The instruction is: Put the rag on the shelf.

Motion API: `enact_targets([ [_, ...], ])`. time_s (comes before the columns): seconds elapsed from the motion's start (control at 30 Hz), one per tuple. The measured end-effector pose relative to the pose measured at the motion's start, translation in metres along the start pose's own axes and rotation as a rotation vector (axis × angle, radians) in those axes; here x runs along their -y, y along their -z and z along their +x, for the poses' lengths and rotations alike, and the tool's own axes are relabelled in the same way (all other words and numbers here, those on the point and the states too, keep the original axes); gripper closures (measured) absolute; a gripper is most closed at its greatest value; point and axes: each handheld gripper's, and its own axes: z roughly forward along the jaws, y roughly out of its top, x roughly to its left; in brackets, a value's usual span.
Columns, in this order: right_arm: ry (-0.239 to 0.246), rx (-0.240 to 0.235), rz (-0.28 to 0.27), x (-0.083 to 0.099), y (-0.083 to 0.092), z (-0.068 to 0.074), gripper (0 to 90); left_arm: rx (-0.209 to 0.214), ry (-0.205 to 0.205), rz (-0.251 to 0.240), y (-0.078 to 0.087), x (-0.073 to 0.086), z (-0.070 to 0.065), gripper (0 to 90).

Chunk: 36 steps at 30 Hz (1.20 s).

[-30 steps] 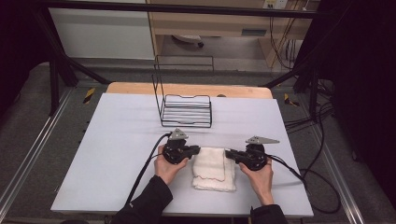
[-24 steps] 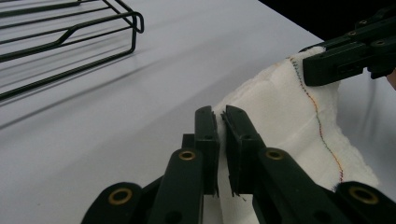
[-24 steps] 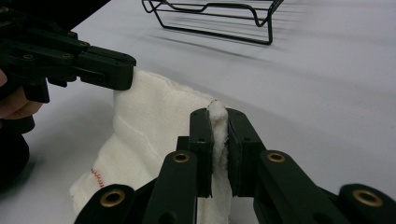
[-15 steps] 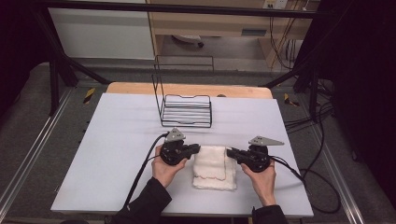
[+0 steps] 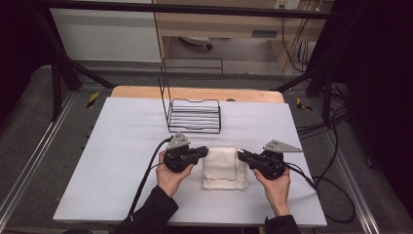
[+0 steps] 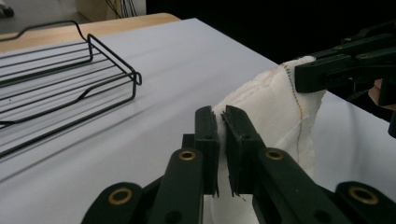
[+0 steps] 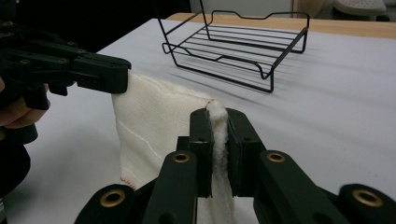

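Between both claws, white towel [image 5: 224, 168], clamped

This is a lab recording station rather than a home. A white-covered table [image 5: 122, 161] stands inside a black metal frame [image 5: 58, 73], with aluminium rails [image 5: 29, 168] along its sides at 3 and 9 o'clock and black cables [image 5: 331, 190] trailing over grey floor matting at 4 o'clock. At 12 o'clock, beyond the table's wooden edge [image 5: 195, 93], stand plain wooden furniture [image 5: 219, 24] and a wall socket [image 5: 285, 4].
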Motion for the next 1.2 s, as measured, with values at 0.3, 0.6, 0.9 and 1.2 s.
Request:
enact_targets([
  [0.3, 0.037, 0.01, -0.058, -0.009, 0.009, 0.008, 82.2, -0.004, -0.014, -0.053, 0.01, -0.008, -0.005, 83.9],
  [0.6, 0.066, 0.019, -0.103, -0.017, 0.013, 0.015, 82.2, -0.01, -0.024, -0.101, 0.018, -0.015, -0.007, 83.9],
  [0.9, 0.086, 0.022, -0.142, -0.026, 0.015, 0.024, 82.2, -0.017, -0.03, -0.138, 0.028, -0.023, -0.007, 83.9],
  [1.2, 0.107, 0.02, -0.176, -0.036, 0.017, 0.032, 82.2, -0.023, -0.042, -0.165, 0.039, -0.033, -0.005, 83.9],
])
